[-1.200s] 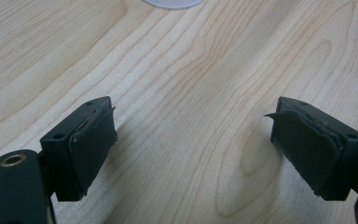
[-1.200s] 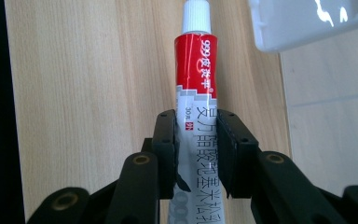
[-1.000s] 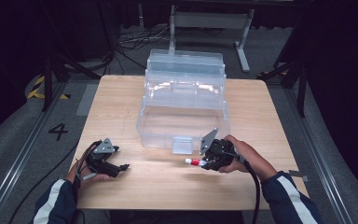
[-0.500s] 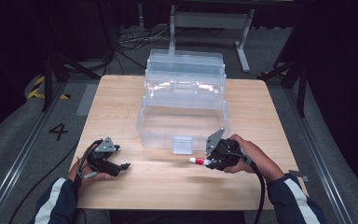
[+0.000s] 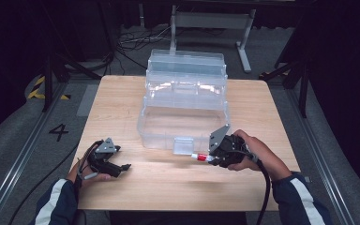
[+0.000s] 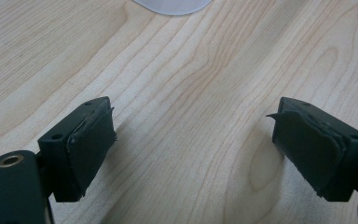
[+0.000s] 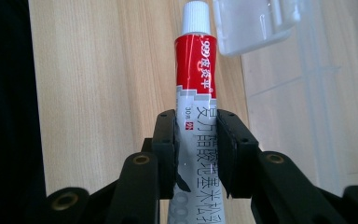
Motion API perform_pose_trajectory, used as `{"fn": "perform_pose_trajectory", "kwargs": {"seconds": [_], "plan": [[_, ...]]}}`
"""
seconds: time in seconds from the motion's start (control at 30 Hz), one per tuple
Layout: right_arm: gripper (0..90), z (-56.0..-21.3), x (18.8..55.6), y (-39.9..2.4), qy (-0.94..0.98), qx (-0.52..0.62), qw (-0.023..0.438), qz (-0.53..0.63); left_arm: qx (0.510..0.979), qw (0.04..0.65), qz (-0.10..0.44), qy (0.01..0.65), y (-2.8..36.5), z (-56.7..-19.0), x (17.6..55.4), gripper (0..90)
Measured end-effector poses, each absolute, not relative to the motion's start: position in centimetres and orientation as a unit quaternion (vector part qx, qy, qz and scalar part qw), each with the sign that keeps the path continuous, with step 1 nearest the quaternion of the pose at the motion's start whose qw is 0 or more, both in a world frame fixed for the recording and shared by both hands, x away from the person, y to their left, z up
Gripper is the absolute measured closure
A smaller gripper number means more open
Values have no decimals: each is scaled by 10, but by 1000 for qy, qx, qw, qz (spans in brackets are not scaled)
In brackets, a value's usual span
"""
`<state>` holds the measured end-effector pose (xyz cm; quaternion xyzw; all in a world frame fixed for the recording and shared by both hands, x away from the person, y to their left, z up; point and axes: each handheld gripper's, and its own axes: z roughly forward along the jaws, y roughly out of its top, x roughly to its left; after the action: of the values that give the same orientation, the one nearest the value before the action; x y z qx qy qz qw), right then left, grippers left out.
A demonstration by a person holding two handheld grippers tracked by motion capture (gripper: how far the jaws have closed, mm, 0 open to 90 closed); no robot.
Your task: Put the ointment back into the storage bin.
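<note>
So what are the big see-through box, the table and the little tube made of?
Box: looks like clear, glossy plastic; the table shows through it. Table: pale wood or a wood-look top, with grain lines. Tube: shiny, printed red and grey, white ribbed cap; plastic or soft metal, hard to tell.

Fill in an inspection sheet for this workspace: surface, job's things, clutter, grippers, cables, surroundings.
Surface: light wooden table, bare apart from the items below.
Job's things: red, white and grey tube with a white cap, held level near the front latch of the clear plastic tiered box, which stands open at the table's middle.
Clutter: nothing seen.
Grippers: right hand-held gripper shut on the tube; left hand-held gripper open, nothing between its jaws, low over the table.
Cables: black cable trails from the right hand-held gripper; loose cables on the floor behind.
Surroundings: grey floor with a painted 4, metal frame beyond the table.
</note>
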<state>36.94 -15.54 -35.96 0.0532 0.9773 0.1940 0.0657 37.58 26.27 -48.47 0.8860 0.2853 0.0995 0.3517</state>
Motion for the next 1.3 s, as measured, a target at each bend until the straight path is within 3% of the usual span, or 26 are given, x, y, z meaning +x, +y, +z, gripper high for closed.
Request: {"fn": "perform_pose_trajectory", "kwargs": {"seconds": [0.7, 1.3], "plan": [[708, -313, 380, -159, 973, 53, 106, 197, 886, 352, 99, 285, 263, -485, 376, 130], [708, -296, 408, -147, 975, 56, 118, 179, 886, 352, 99, 285, 263, -485, 376, 130]]}}
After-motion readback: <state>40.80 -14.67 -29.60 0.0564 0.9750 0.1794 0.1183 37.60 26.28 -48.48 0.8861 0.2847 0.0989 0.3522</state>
